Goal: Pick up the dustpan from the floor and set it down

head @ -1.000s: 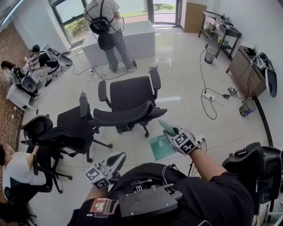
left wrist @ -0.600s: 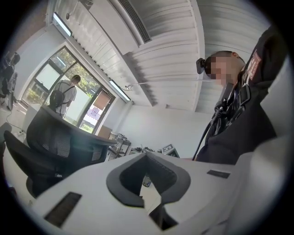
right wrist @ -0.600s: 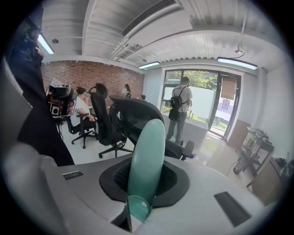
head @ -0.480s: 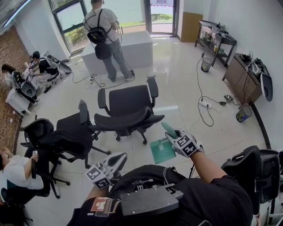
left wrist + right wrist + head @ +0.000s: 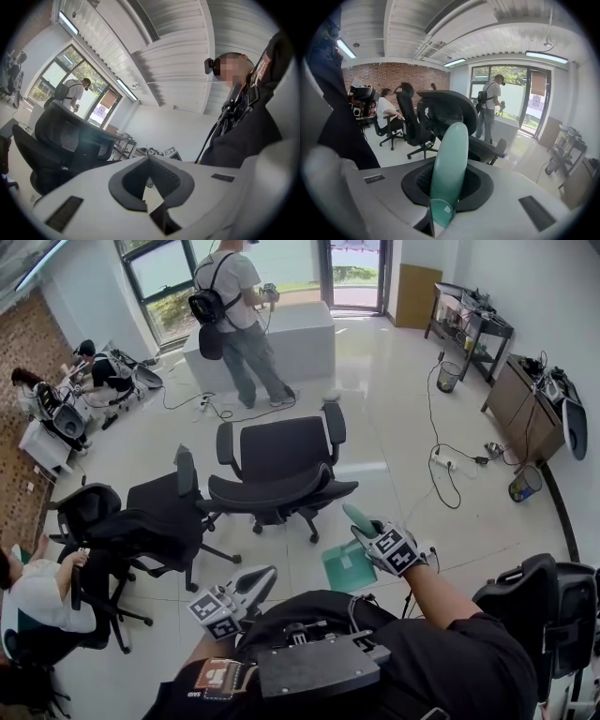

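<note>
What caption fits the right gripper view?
Right gripper shut on the dustpan handle, black chairs beyond.

Floor [image 5: 394, 427] seen steeply from head height. Gripper views taken close along own jaws, facing across the room. Black chair [image 5: 277, 474] shared by all three.

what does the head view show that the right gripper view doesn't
Only the head view: the dustpan's flat teal pan below the right tool, the left tool near the person's body, and a power strip on the floor.
Only the right gripper view: a close look at the jaws closed on the dustpan's handle, plus the ceiling lights.
Both: the teal handle, the black office chairs, and a person with a backpack by the windows.
</note>
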A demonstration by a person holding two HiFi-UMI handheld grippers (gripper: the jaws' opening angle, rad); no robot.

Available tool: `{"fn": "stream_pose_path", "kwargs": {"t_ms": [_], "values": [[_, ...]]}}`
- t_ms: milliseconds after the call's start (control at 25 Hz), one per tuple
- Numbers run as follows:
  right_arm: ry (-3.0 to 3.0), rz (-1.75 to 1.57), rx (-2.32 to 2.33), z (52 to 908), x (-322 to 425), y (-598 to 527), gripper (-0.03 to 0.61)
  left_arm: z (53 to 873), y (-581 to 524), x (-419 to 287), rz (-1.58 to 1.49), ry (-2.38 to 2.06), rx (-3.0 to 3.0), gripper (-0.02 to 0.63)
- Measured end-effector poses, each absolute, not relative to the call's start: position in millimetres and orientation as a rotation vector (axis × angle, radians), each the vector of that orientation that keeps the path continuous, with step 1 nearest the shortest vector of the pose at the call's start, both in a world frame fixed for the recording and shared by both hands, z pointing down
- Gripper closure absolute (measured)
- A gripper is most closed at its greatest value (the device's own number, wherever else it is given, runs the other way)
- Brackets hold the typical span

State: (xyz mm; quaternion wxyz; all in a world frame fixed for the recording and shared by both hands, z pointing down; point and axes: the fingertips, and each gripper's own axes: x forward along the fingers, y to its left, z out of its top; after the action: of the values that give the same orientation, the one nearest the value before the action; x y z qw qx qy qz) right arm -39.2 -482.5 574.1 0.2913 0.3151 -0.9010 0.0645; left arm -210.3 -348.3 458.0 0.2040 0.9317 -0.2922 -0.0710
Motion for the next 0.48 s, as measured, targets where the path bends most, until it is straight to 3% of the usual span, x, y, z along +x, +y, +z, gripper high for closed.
{"fn": "stream_pose_path", "kwargs": {"t_ms": [480], "values": [[-2.369,0.251,0.535,647,-54,-432,0.506,487,-360,-177,-0.123,-0.768,2.519,0.606]]}}
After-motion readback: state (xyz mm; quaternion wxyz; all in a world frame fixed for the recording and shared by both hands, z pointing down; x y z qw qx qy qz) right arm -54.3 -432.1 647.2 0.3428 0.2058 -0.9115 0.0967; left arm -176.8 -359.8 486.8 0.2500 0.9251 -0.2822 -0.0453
